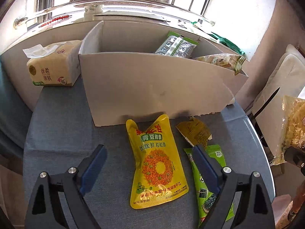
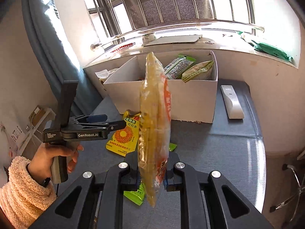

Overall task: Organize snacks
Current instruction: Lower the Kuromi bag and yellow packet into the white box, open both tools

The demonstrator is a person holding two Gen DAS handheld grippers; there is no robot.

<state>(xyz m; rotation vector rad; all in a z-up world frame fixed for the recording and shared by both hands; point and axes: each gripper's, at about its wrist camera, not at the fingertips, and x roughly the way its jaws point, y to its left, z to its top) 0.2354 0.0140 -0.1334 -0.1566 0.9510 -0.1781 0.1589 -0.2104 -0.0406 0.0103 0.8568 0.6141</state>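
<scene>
My left gripper (image 1: 149, 147) is open and hovers over a yellow snack pouch (image 1: 156, 164) that lies flat on the blue-grey table; nothing is between its pads. A green seaweed packet (image 1: 207, 190) lies partly under its right finger, with a small gold wrapper (image 1: 194, 131) beyond. My right gripper (image 2: 152, 179) is shut on a clear yellow-and-orange snack bag (image 2: 154, 124), held on edge in the air in front of the white cardboard box (image 2: 190, 103). The same bag (image 1: 293, 129) shows at the right edge of the left wrist view. Two packets (image 2: 190, 68) lean inside the box.
A tissue pack (image 1: 51, 66) stands left of the box (image 1: 152, 87). A white remote (image 2: 231, 103) lies to its right. A hand in a fleecy sleeve (image 2: 57, 156) holds the left gripper (image 2: 112, 122). The windowsill runs behind the box; the table edge and a chair are at right.
</scene>
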